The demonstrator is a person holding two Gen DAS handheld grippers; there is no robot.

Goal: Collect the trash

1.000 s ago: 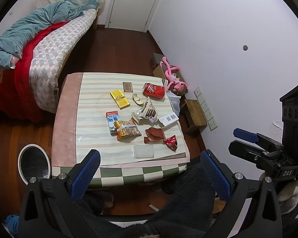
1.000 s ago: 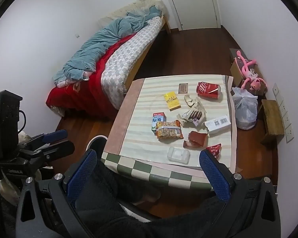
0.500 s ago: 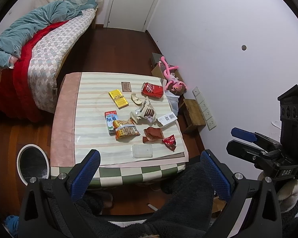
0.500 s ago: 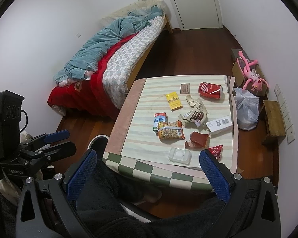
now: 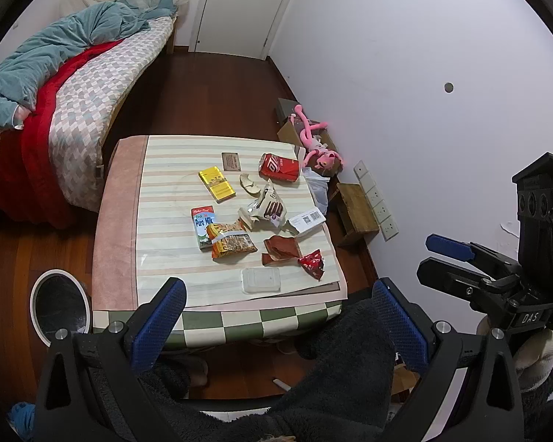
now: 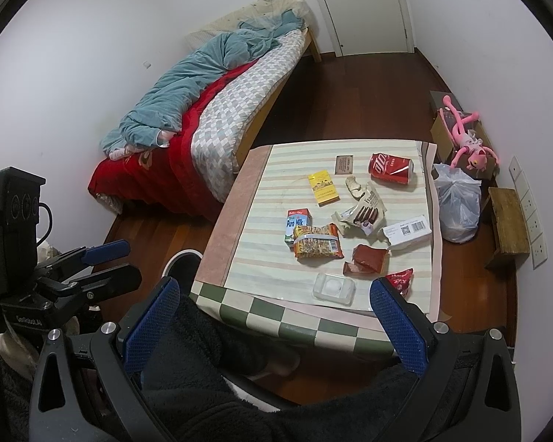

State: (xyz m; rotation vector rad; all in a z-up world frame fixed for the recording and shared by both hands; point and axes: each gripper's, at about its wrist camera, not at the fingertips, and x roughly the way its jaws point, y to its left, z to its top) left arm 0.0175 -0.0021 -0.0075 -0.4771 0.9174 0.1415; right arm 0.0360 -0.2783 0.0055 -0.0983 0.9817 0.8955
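Note:
Trash lies scattered on a low table (image 5: 121,221) with a striped cloth: a red can (image 5: 278,167) on its side, a yellow box (image 5: 216,184), a milk carton (image 5: 203,225), an orange snack bag (image 5: 233,245), a cookie wrapper (image 5: 267,209), a brown wrapper (image 5: 281,249), a small red wrapper (image 5: 312,262), a clear plastic lid (image 5: 260,280) and a white barcode box (image 5: 307,218). The same items show in the right wrist view, with the can (image 6: 390,168) at the back. My left gripper (image 5: 276,326) and right gripper (image 6: 274,322) are both open and empty, held high in front of the table.
A white round bin (image 5: 59,307) stands on the floor left of the table. A bed (image 5: 73,73) is at the left. A plastic bag (image 6: 457,202), a wooden stool (image 6: 507,221) and a pink toy (image 6: 464,140) sit by the right wall.
Both grippers have drifted slightly, so the table sits a little differently in each view. Both stay open. Nothing on the table moved.

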